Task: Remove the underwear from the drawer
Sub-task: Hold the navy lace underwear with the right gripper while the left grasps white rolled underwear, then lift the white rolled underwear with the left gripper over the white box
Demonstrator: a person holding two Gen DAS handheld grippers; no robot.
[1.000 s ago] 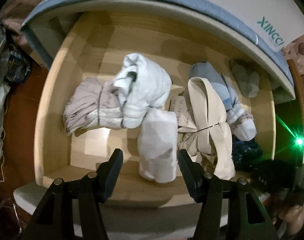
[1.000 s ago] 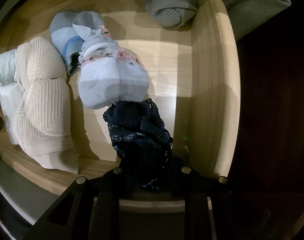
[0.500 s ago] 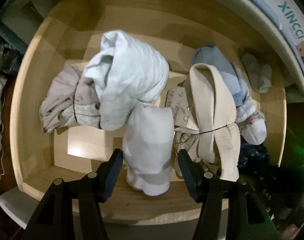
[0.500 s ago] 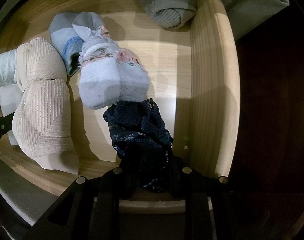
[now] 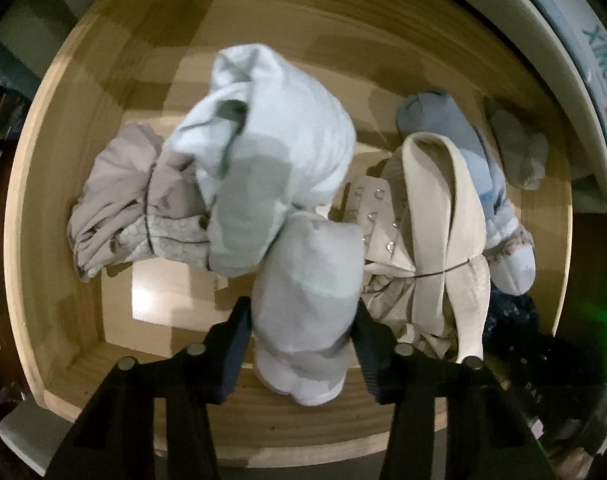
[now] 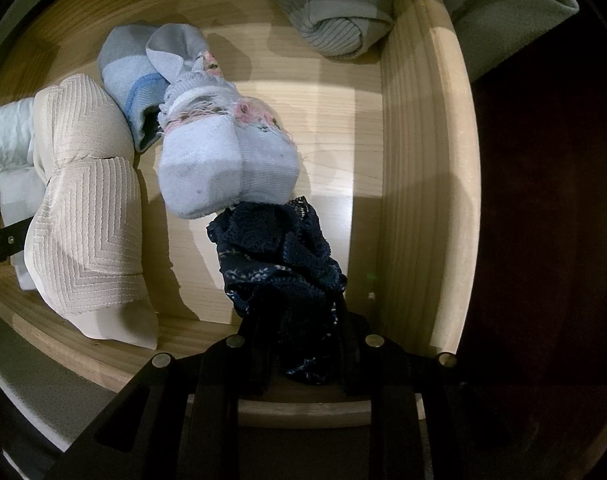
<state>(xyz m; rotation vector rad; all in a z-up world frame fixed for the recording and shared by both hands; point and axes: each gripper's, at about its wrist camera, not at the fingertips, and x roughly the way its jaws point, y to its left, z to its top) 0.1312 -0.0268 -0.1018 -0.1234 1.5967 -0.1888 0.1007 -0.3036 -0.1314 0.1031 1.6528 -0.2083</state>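
While the left gripper (image 5: 301, 332) is closing on a pale roll (image 5: 307, 300) at the drawer's front wall (image 5: 303, 424), its jaws flanking the cloth on both sides but not yet clearly pressing it, the right gripper (image 6: 299, 344) is clenching a navy lace pair (image 6: 279, 256) in the drawer's near right corner. The likeliest slip is on the left: the soft roll is leaning against a larger white bundle (image 5: 271, 140), and a shallow pinch could be catching only an outer fold, letting it unroll or drag the bundle along. On the right, loose lace is hanging close to a white sock ball (image 6: 227, 168) and could be snagging its frayed trim as it rises. Room is tight low down, with the front wall just under both grippers and the right side wall (image 6: 419, 184) beside the lace; straight up is looking open. A beige bra (image 6: 87, 220) is lying between the two grippers, and a grey sock roll (image 6: 335, 12) is sitting in the far corner, well apart.
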